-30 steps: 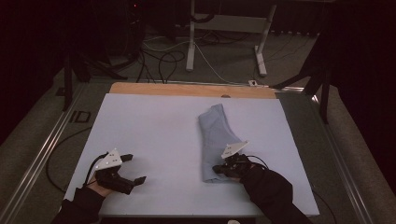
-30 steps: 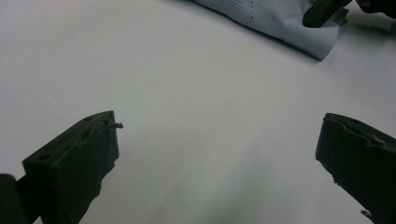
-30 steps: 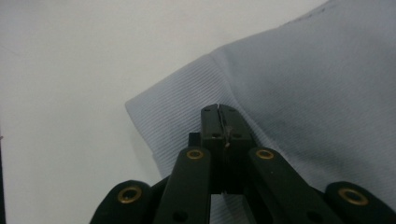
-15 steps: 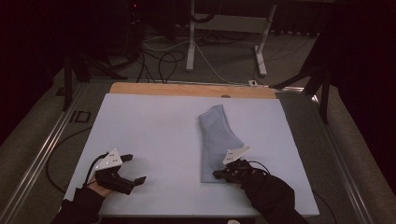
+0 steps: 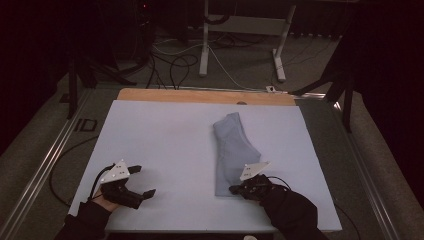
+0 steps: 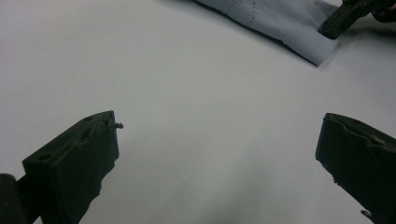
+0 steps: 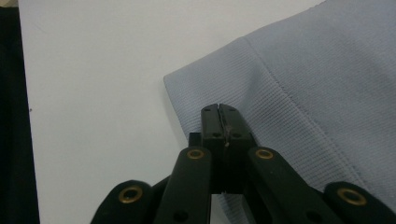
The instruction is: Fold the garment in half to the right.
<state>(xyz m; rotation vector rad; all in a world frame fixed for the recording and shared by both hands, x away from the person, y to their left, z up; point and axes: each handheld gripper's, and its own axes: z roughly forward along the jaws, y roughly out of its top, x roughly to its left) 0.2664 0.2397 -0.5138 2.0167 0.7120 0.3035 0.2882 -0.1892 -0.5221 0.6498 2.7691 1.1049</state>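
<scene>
A: Folded pale-blue knit garment (image 5: 232, 150) lies right of centre on the white surface (image 5: 165, 150); right gripper (image 7: 220, 111) fingers are seen together at its near hem.

B: Cloth should be confirmed pinched before lifting. Left gripper (image 5: 141, 181) fingers are held apart, idle.

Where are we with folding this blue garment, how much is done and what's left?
Done, as it looks: the light blue garment already lies folded into a narrow strip on the white table. In hand: the right claw sits shut at the near corner of the hem; whether it pinches cloth, I cannot tell. The left claw waits open over bare table, apart from the garment. Left, probably: another fold, then release.
</scene>
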